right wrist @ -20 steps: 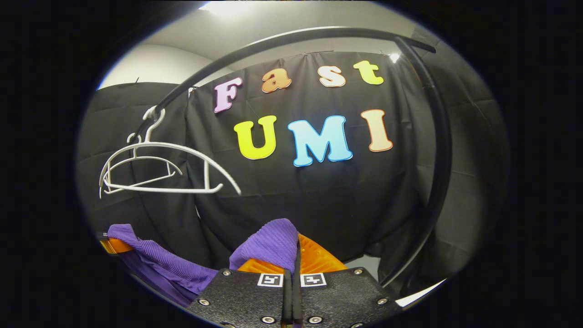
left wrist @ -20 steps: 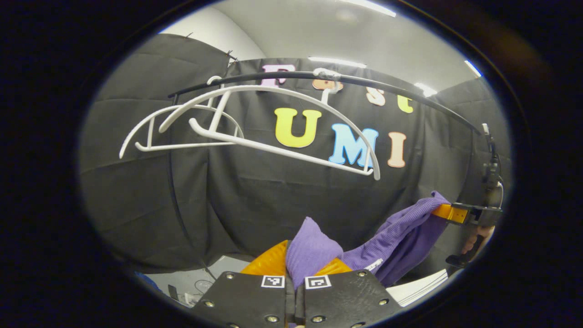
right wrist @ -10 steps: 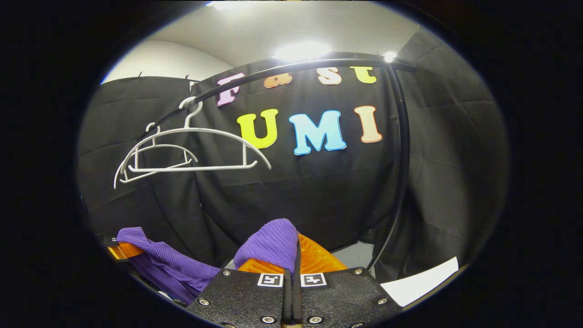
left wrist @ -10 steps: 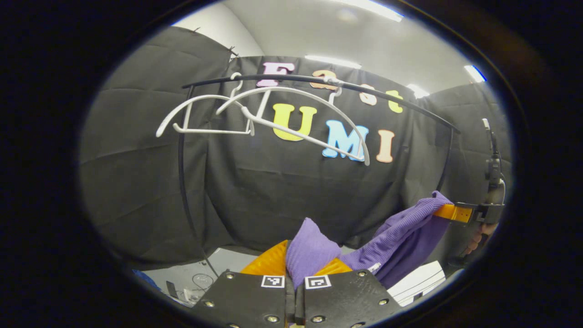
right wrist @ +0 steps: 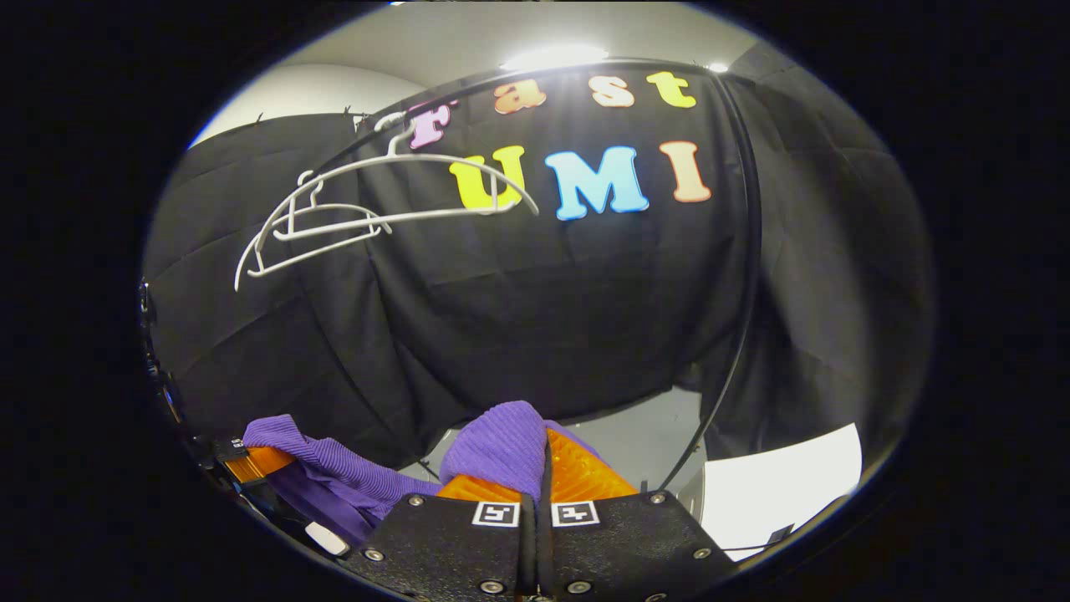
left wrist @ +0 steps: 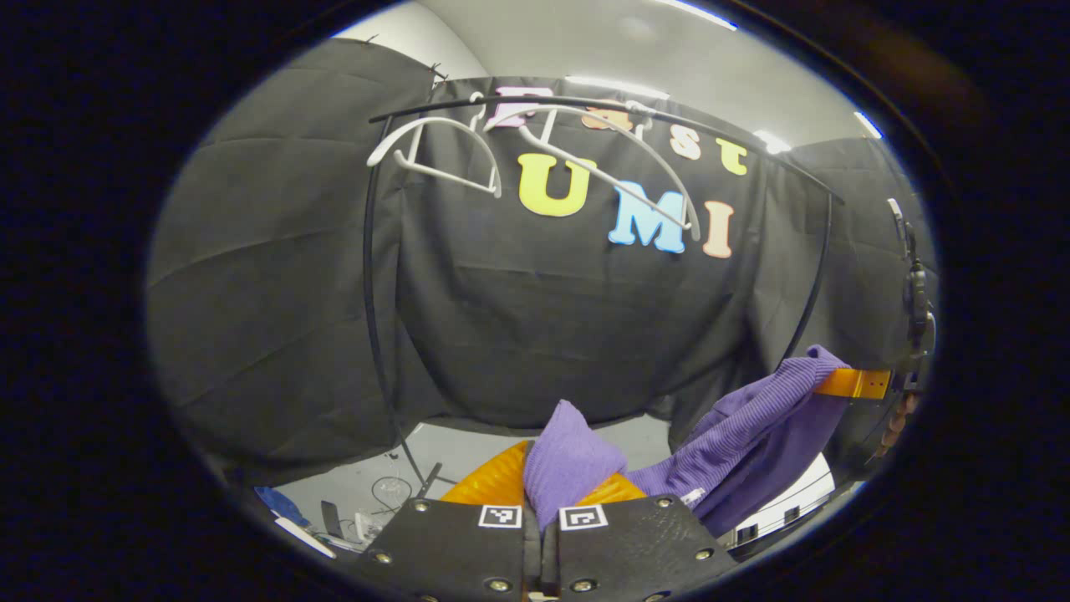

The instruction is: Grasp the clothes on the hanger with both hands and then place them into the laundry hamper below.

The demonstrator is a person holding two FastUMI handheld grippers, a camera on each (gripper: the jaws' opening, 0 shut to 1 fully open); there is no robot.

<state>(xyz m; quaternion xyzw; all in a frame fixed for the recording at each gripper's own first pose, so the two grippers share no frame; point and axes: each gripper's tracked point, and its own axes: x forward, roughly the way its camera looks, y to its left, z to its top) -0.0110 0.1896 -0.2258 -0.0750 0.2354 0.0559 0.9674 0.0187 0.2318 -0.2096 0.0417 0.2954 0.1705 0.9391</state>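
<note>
In the left gripper view, the two bare white hangers [left wrist: 535, 159] and the black rail [left wrist: 585, 109] they hang from now sit high against the booth wall, higher than they showed a second ago, and more of the grey floor [left wrist: 468, 451] has come into sight at the bottom edge. I take that to mean both hands have been travelling downward, away from the rail, with the garment already free of its hanger. The left gripper [left wrist: 568, 468] has its fingers pressed together on a bunched fold of the purple ribbed top [left wrist: 736, 435]; the cloth sags from there across to the right, where the right gripper [left wrist: 853, 383] pinches the other end, a hand just behind it.

In the right gripper view the same change reads plainly: the hangers [right wrist: 376, 209] have climbed toward the top left, and floor plus a white panel [right wrist: 786, 485] open up below. At far left the left gripper [right wrist: 259, 460] grips one end of the top [right wrist: 334, 468]; in the middle the right gripper [right wrist: 535, 468] is closed on its own purple fold.

The lift-off seems done; what remains is lowering into the laundry hamper, which I cannot make out, so the drop point needs finding first
</note>
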